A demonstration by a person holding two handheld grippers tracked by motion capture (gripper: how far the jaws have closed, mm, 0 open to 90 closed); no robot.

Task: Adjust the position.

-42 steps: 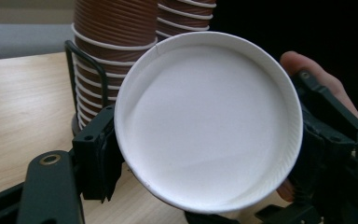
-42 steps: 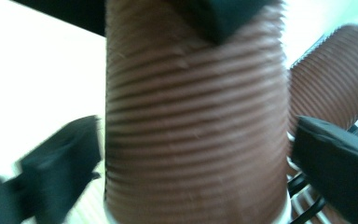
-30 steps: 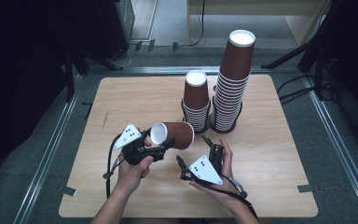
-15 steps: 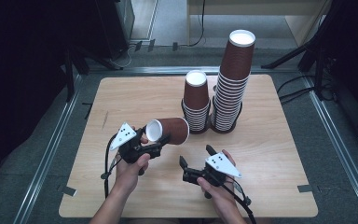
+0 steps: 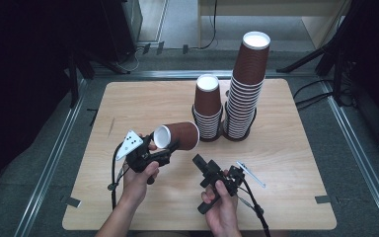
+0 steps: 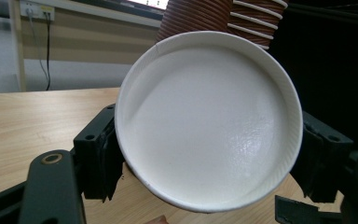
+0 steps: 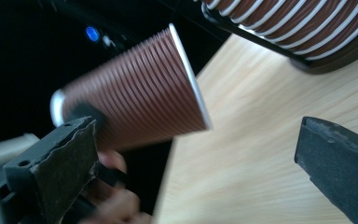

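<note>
- High view: the left gripper (image 5: 164, 148) holds a brown cup (image 5: 177, 136) on its side above the wooden surface (image 5: 286, 163); the cup's white bottom faces the person, its mouth points toward the stacks; the cup hangs clear of the surface, near the front left of the short stack (image 5: 208, 111)
- Left gripper view: the jaws pinch the cup (image 6: 209, 121) at its base, one pad on each side of the white round bottom; the pads press on the rim of that bottom; ribbed brown cups rise behind it at the top edge
- High view: the right gripper (image 5: 201, 165) sits just right of the cup, in the right hand (image 5: 222, 207), low over the front of the surface; its jaws point up and left, toward the cup
- Right gripper view: the jaws stand spread wide with nothing between them; the cup (image 7: 135, 100) lies ahead on the left, blurred, its rim just past the left jaw; it touches neither jaw; the base of a stack (image 7: 303, 32) shows at the upper right
- High view: the tall stack (image 5: 244, 91) stands just right of the short one, the two touching at their bases; both are upside down, white bottoms up, at the back middle of the surface
</note>
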